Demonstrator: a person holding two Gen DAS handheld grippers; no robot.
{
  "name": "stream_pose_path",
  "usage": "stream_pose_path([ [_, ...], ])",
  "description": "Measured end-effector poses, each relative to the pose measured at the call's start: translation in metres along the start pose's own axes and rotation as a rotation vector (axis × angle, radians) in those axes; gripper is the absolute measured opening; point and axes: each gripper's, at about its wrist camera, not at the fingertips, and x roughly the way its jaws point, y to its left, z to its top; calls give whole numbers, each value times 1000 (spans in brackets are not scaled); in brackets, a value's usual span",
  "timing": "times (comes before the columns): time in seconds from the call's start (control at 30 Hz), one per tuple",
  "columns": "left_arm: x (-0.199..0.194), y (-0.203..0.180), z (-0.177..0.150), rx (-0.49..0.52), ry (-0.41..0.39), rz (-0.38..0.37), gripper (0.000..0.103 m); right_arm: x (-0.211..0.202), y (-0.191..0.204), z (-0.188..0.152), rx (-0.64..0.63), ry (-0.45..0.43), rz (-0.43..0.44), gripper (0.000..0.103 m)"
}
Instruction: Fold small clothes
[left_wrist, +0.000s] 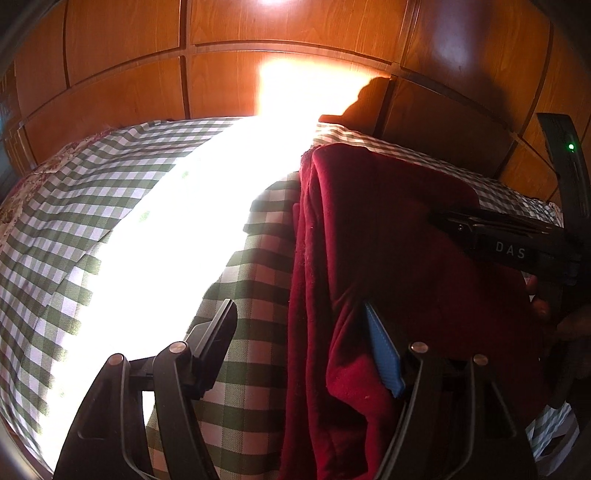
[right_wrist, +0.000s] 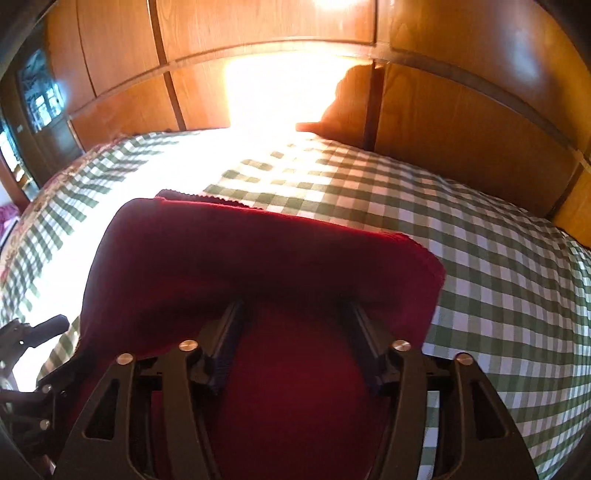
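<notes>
Nearest, left gripper (left_wrist: 299, 314) spread wide at the left edge of the red garment (left_wrist: 388, 240), one finger over the checked sheet (left_wrist: 251, 295), gripping nothing. Right gripper (right_wrist: 293, 314) parted above the garment, pads clear. Beyond the garment, wooden headboard (right_wrist: 461, 122).

Garment (right_wrist: 258, 258) on the bed (right_wrist: 480, 266), headboard (right_wrist: 461, 125) behind.
It lies folded on the bedsheet (left_wrist: 251, 295); the right gripper (right_wrist: 295, 314) reaches over its near part, the left gripper (left_wrist: 299, 310) straddles its left edge.
</notes>
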Motion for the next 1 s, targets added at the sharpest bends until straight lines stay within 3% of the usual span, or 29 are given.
stream_pose_path([
  [0.07, -2, 0, -1, -3, -4, 1, 69, -12, -5, -1, 36, -17, 21, 87],
  [0.1, -5, -2, -3, -2, -8, 2, 69, -19, -8, -3, 58, -31, 37, 89],
  [0.3, -6, 2, -5, -16, -12, -8, 69, -46, -36, -25, 198, -51, 129, 91],
  [0.47, -10, 4, -8, -28, -15, -22, 69, -47, -55, -52, 333, -5, 284, 91],
  [0.53, -10, 7, -9, -36, -16, -28, 72, -44, -58, -61, 373, 13, 344, 91],
  [0.6, -8, 13, -11, -44, -14, -32, 84, -40, -59, -70, 405, 39, 401, 91],
  [0.77, 3, 35, -16, -109, 7, -145, 87, -22, -51, -81, 428, 83, 492, 91],
  [0.83, 6, 38, -17, -113, 4, -195, 80, -16, -47, -80, 427, 84, 509, 91],
  [0.93, 12, 40, -19, -115, 5, -284, 63, -5, -42, -73, 426, 90, 522, 86],
  [1.0, 14, 40, -19, -120, 9, -351, 40, -1, -40, -70, 412, 94, 516, 77],
])
